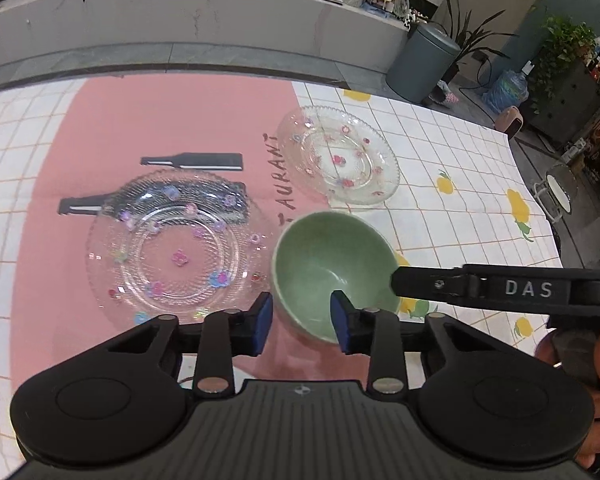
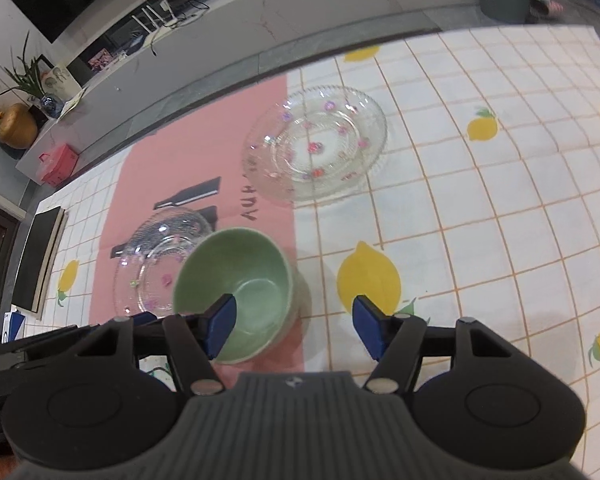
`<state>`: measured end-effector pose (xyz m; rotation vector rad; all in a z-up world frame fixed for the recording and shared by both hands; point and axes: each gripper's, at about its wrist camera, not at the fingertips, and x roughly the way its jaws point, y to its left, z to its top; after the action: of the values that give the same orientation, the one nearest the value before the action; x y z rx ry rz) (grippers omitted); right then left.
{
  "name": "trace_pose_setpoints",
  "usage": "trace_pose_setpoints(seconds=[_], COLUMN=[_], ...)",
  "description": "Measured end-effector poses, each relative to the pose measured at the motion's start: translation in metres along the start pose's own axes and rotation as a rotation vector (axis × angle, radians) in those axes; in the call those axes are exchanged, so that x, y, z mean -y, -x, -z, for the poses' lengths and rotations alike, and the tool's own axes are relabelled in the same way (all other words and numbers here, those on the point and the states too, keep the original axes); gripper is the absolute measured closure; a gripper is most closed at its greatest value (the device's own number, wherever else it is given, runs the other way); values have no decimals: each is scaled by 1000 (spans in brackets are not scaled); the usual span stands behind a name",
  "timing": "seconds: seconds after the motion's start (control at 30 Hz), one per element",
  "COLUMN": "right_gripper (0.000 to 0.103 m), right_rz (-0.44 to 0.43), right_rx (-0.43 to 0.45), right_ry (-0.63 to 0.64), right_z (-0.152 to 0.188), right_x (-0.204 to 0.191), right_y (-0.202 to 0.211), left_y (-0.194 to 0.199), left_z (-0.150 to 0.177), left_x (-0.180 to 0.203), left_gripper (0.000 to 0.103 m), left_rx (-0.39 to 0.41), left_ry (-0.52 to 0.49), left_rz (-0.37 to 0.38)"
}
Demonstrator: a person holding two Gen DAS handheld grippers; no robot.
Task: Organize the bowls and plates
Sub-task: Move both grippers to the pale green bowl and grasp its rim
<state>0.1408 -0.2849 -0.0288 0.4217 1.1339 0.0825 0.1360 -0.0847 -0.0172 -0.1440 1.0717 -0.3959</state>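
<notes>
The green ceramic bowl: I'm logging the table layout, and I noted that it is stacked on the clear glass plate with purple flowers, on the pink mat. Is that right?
Not quite. The green ceramic bowl is not stacked on the clear glass plate with purple flowers; it stands beside that plate, directly on the pink mat. The left wrist view shows the two side by side, rims close together.

Even, bright diffuse light, soft shadow under green bowl [image 2: 236,292] beyond the gripper. Small glints on glass plate [image 1: 172,244]. Heavy fisheye bowing at edges (corners vignetted black). Slight blur throughout.
</notes>
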Motion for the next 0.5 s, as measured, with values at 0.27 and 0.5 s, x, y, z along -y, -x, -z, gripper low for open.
trace_pose_setpoints(seconds=[0.27, 0.5], right_gripper=[40, 55], right_rz=[-38, -26], right_rx=[-48, -57], right_ry=[-19, -7], right_z=[-7, -6], right_x=[-2, -2], right_y=[-21, -35], left_y=[-13, -26], left_z=[-4, -5], left_x=[3, 0], left_gripper=[64, 74], left_rx=[-13, -32], left_ry=[-20, 20], left_rz=[-29, -59])
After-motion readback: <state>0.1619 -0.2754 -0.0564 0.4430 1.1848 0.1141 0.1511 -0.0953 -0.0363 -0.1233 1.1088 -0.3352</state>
